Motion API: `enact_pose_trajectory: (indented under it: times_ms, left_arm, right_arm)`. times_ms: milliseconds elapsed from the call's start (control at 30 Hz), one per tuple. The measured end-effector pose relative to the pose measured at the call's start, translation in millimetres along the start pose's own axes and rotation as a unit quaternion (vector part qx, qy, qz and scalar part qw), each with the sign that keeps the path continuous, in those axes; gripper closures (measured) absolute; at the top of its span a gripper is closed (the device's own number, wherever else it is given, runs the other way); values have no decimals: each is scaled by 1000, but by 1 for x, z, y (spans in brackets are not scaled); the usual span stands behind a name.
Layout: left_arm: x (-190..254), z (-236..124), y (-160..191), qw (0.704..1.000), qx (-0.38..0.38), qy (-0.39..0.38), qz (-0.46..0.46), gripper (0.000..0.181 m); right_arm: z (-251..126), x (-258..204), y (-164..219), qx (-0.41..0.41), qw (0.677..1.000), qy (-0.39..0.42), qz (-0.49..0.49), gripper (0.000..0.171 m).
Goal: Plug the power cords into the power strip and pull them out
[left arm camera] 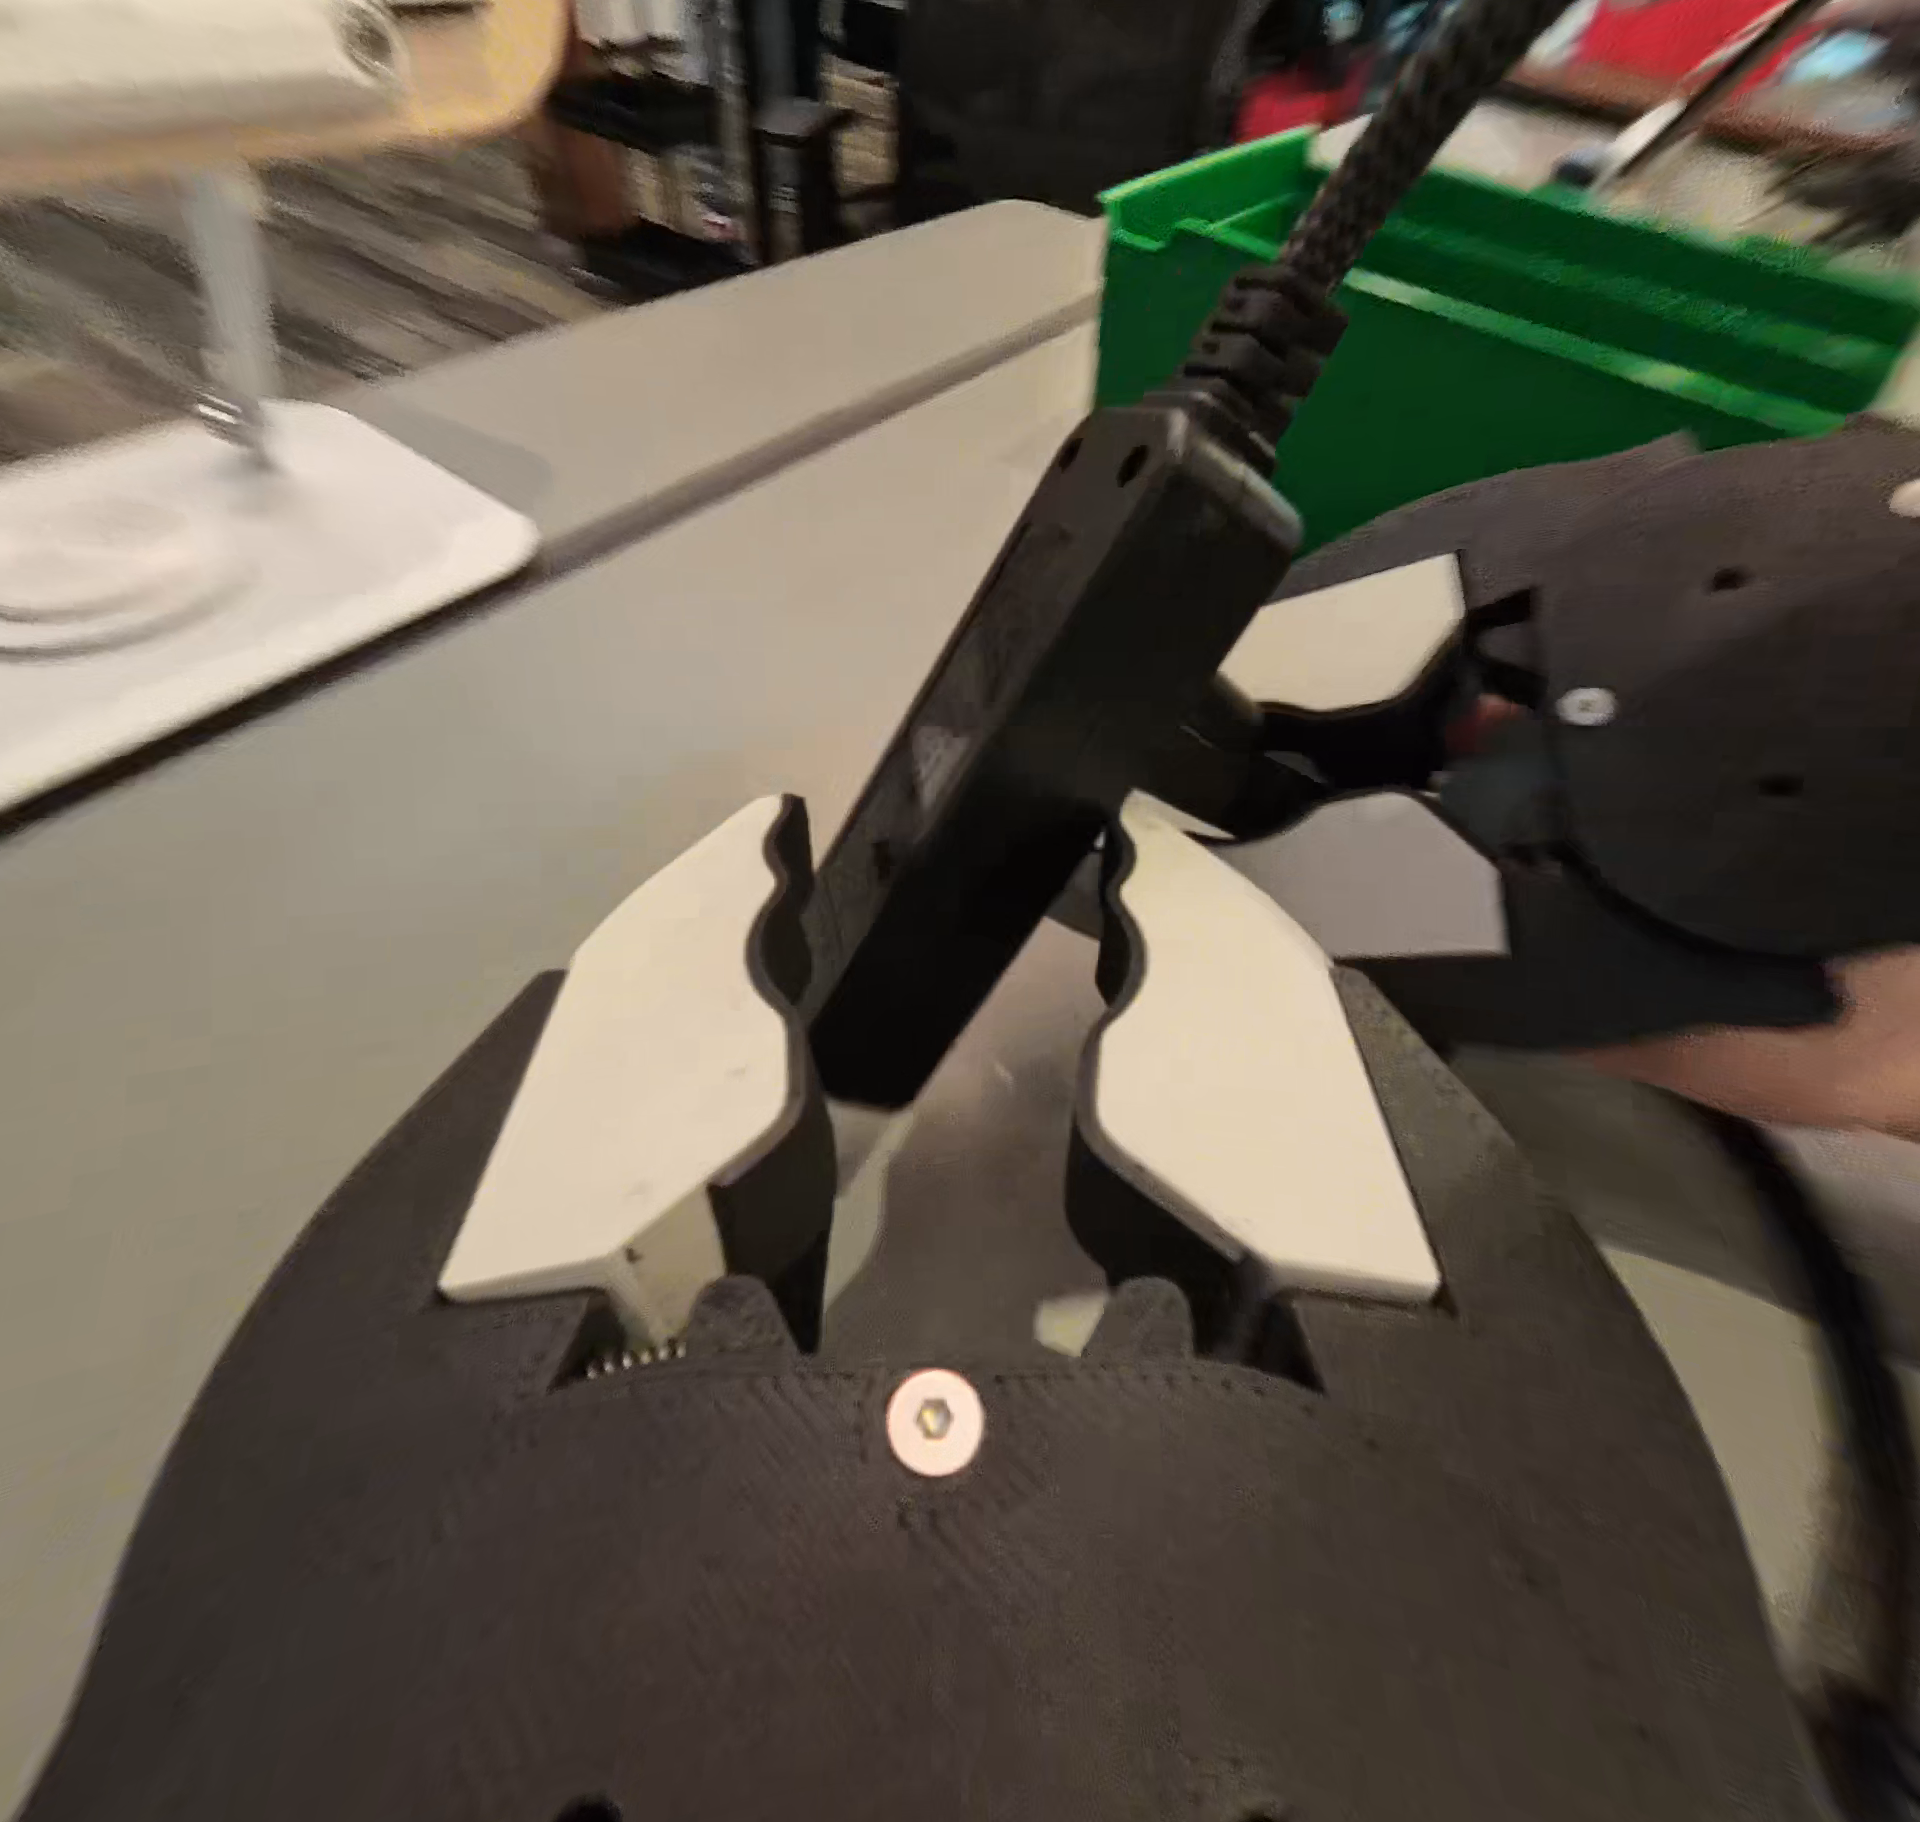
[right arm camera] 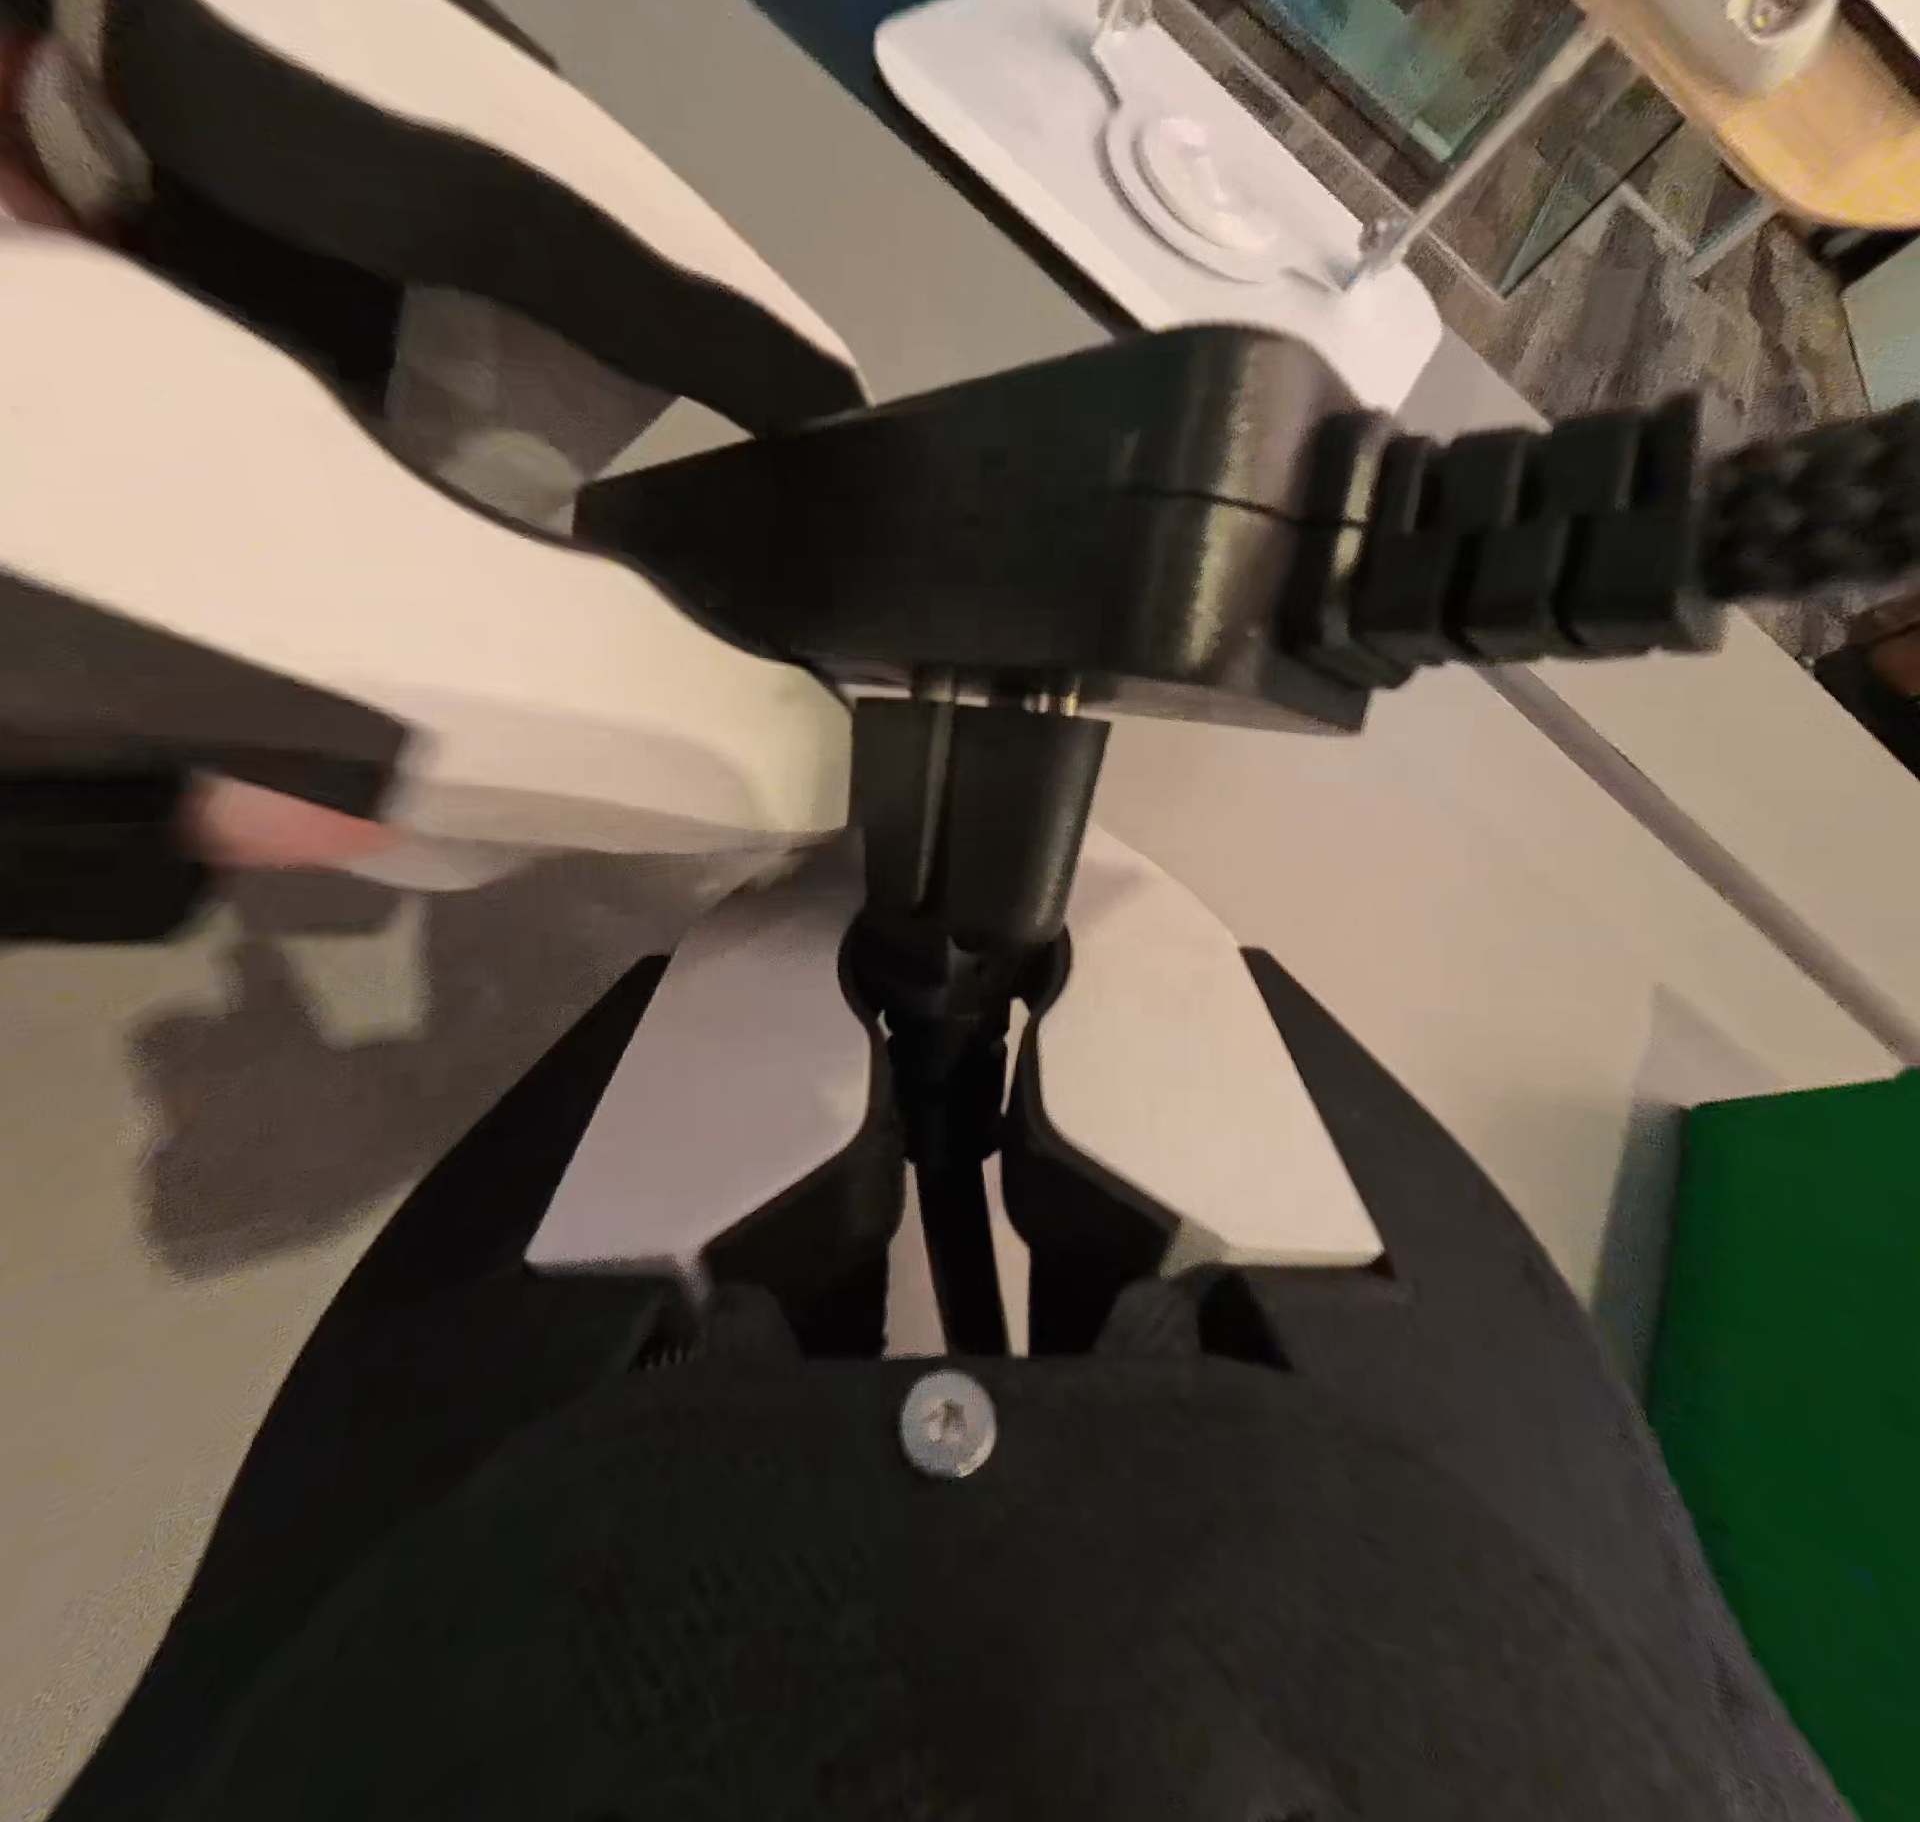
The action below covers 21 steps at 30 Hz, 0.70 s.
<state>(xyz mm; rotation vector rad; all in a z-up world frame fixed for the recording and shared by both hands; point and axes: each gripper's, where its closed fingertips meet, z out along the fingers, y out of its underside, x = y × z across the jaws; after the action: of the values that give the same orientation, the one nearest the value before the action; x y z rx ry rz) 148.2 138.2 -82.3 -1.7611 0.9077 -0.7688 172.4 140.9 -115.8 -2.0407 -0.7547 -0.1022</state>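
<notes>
My left gripper is shut on the lower end of a black power strip and holds it tilted above the grey table. The strip's braided cord runs up and to the right. My right gripper is shut on a black plug pressed against the strip's face. A short bit of the metal prongs shows between plug and strip. The plug's thin cord runs back between my fingers. In the left wrist view the right gripper comes in from the right.
A green bin stands behind the strip; it also shows in the right wrist view. A white stand base sits at the table's far left edge. A person's hand holds the right gripper. The left gripper's tips are roughly 4 cm from the right gripper's.
</notes>
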Motion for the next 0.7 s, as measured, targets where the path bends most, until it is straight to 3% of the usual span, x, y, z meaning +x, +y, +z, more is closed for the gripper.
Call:
enact_pose_trajectory:
  times_ms: [100,167,333,400,467,533,567,633,700]
  left_arm:
    - [6,-20,-30,994,82,66,-30,134]
    - [4,-33,-45,989,112,86,-31,115]
    - [28,-41,-54,970,71,225,-54,106]
    - [39,-50,-66,948,85,299,-71,117]
    - [60,-57,-63,920,48,386,-50,133]
    - [68,-53,-59,909,21,415,-32,142]
    - [78,-61,-60,885,19,464,-29,161]
    - [76,-60,-60,889,29,457,-18,165]
    - [63,-52,-57,919,32,393,17,168]
  right_arm:
    - [-5,5,19,-42,997,-68,-13,151]
    - [-10,0,23,-55,993,-108,-9,151]
    - [-36,-39,1,-23,963,-197,-183,150]
    - [-46,-50,-3,-22,940,-223,-256,150]
    - [-50,-55,-3,-35,922,-236,-306,150]
    - [-49,-54,-3,-42,902,-215,-373,150]
    - [-46,-51,-4,-43,892,-192,-406,150]
    - [-41,-42,-5,-47,883,-155,-441,150]
    - [-32,-35,-5,-46,894,-129,-428,150]
